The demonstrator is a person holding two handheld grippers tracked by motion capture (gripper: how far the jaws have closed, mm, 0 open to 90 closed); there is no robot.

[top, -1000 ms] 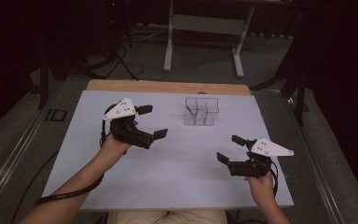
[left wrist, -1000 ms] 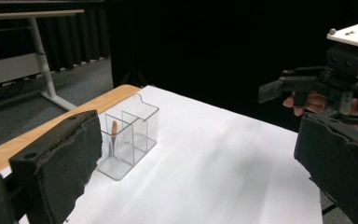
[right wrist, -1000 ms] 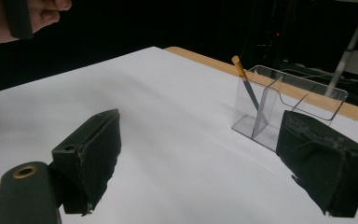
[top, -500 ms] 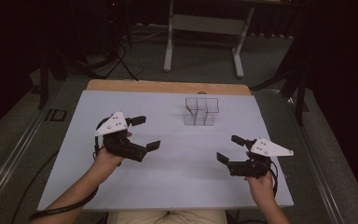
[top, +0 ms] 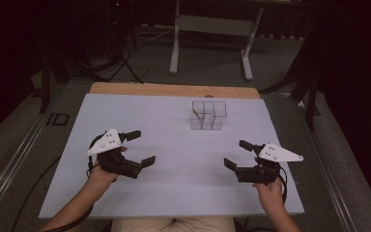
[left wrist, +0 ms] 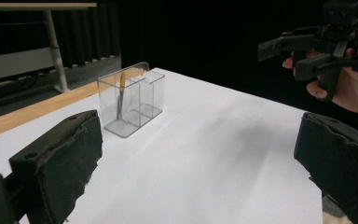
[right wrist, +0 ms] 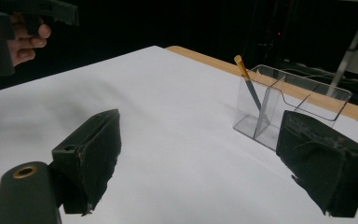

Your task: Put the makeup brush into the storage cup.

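Observation:
A clear plastic holder (top: 208,115) with compartments stands at the table's far middle. In the left gripper view a thin tool with an orange-tan top (left wrist: 120,93) leans in the clear holder (left wrist: 130,100); the right gripper view shows the same tool (right wrist: 248,79) in the holder (right wrist: 289,109). My left gripper (top: 142,147) hovers open over the near left of the white table (top: 174,121), with nothing between its jaws. My right gripper (top: 236,153) stands open and bare at the near right. Both point toward the table's middle.
A wooden strip (top: 174,90) runs along the table's far edge. Beyond it stand a metal frame's legs (top: 176,43) and cables on the dark floor. The right hand and its gripper (left wrist: 317,44) appear far off in the left gripper view.
My left gripper has drawn back toward the near left of the table and stayed open. The right gripper has kept its place.

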